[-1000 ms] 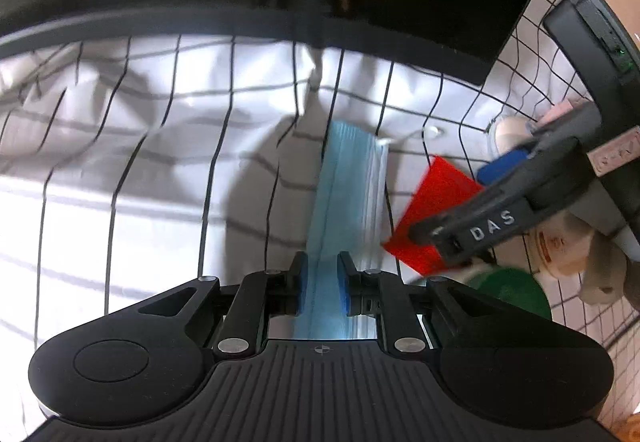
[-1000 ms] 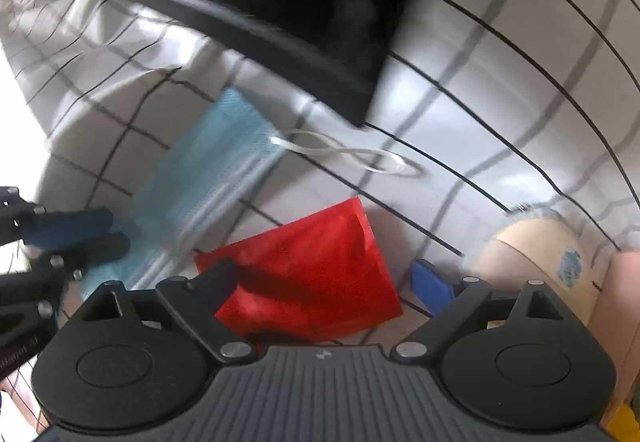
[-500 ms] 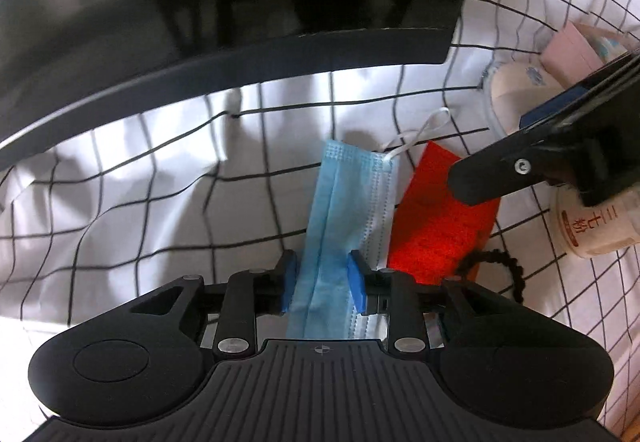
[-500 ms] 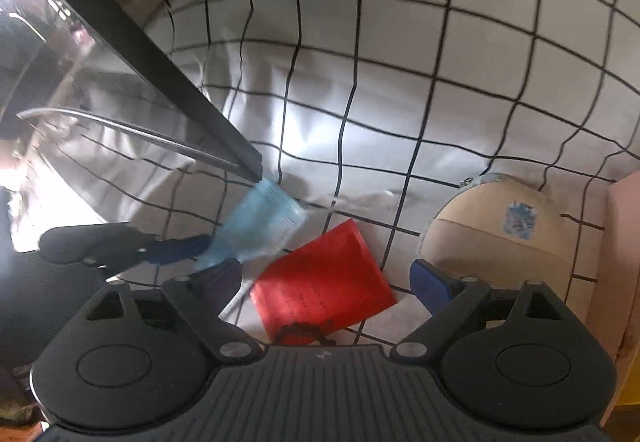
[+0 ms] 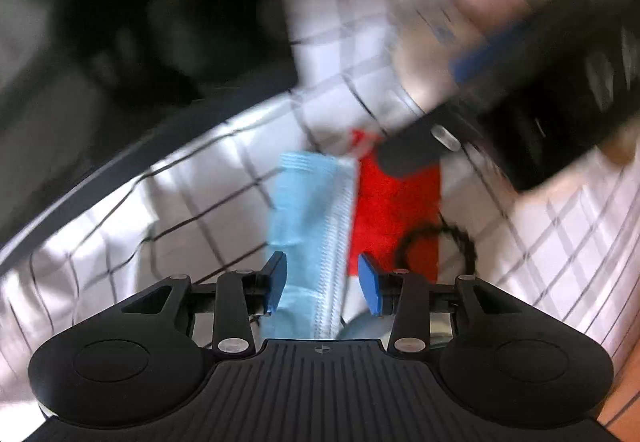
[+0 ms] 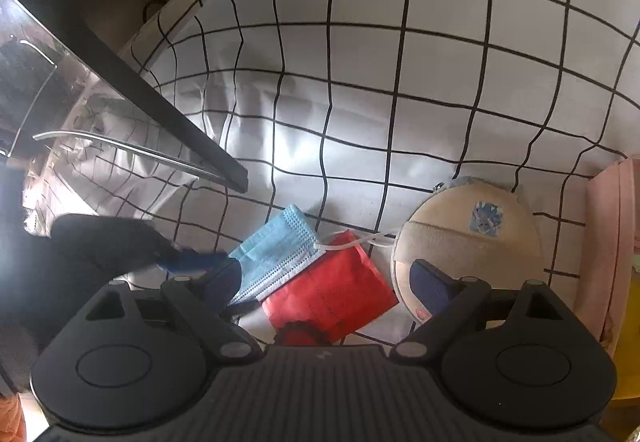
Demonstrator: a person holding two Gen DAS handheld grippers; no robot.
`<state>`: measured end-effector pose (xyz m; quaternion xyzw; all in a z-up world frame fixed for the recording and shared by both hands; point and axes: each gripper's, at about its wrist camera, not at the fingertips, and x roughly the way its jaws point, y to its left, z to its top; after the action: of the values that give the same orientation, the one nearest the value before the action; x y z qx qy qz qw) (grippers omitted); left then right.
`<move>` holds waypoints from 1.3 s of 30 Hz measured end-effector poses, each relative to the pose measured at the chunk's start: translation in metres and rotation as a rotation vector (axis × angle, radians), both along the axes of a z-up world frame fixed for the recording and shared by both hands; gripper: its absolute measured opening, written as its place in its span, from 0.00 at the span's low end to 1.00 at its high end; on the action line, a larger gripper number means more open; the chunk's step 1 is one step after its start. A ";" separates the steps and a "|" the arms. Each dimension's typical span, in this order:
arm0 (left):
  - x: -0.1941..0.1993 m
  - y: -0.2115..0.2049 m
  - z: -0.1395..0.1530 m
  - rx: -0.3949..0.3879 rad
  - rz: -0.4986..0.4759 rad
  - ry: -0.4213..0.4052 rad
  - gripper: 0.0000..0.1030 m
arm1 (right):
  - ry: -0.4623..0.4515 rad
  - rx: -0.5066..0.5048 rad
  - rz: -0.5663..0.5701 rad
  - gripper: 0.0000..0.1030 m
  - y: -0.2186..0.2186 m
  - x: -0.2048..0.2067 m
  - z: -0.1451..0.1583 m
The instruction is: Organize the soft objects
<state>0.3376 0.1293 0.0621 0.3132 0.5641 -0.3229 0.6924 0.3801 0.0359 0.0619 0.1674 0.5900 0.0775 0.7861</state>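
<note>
Blue mask (image 5: 308, 226) — betw. L gripper (image 5: 322, 279) fingers, just opening | touching red pouch (image 5: 394, 210)

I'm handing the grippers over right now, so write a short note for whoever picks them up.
Left gripper: open; its jaws have just been opening. The blue face mask lies between them, no longer pinched.
Right gripper: open, holding nothing, above the red packet.
Where things are: the mask lies flat on the checked cloth, its edge against the packet. A black hair tie rests on the packet's near end. A round beige pouch sits to the right.
Done: mask set down beside the packet.
Left: the other soft things are not yet sorted; where they go is not visible.
</note>
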 end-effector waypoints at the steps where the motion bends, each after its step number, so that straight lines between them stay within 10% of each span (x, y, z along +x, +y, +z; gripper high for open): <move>1: -0.003 -0.006 -0.005 0.039 -0.036 0.001 0.43 | 0.001 0.006 -0.001 0.90 -0.002 -0.001 0.001; 11: 0.012 0.001 -0.009 0.104 0.034 -0.105 0.51 | 0.014 0.024 -0.021 0.87 -0.012 -0.003 -0.002; 28: 0.041 0.066 -0.007 -0.067 0.236 -0.051 0.70 | -0.032 0.017 0.016 0.87 -0.004 -0.006 0.008; 31: 0.033 0.069 -0.004 -0.092 0.239 -0.087 0.53 | -0.049 0.004 0.034 0.87 0.000 -0.008 0.015; 33: 0.031 0.078 0.001 -0.118 0.264 -0.103 0.04 | -0.053 0.006 0.044 0.87 0.002 -0.010 0.019; 39: 0.013 0.119 0.012 -0.244 0.355 -0.150 0.09 | 0.056 0.088 0.019 0.87 0.010 -0.013 0.011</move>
<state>0.3503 0.2486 0.0740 0.1461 0.5141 -0.2374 0.8112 0.3674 0.0462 0.0727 0.1983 0.6094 0.1061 0.7603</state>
